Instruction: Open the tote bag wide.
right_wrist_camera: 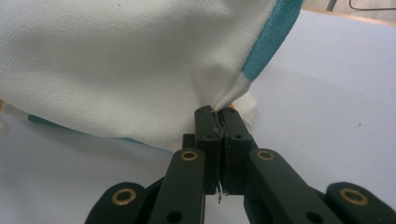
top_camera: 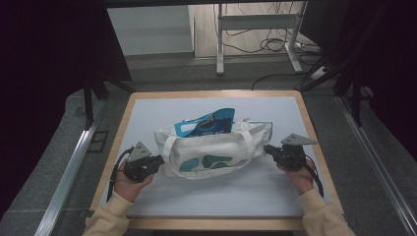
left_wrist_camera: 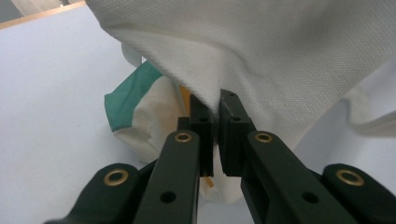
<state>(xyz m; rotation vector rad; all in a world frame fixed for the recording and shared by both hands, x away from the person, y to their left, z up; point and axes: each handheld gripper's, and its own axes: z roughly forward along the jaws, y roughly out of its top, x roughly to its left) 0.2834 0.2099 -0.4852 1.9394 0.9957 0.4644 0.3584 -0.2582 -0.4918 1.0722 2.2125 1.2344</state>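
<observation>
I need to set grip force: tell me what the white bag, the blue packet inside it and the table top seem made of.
White bag: looks like non-woven fabric, matte, with a fine dimpled texture in both gripper views; it puckers where each hand-held gripper pinches it.
Blue packet: probably plastic film, glossy, printed.
Table top: smooth, matte pale sheet, likely laminate, with a wood-look edge.

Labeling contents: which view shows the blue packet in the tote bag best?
The high view: the blue packet sticks out of the white tote bag mouth. Each gripper view shows close bag fabric pinched in its tongs, left and right, with no packet recognisable.
</observation>
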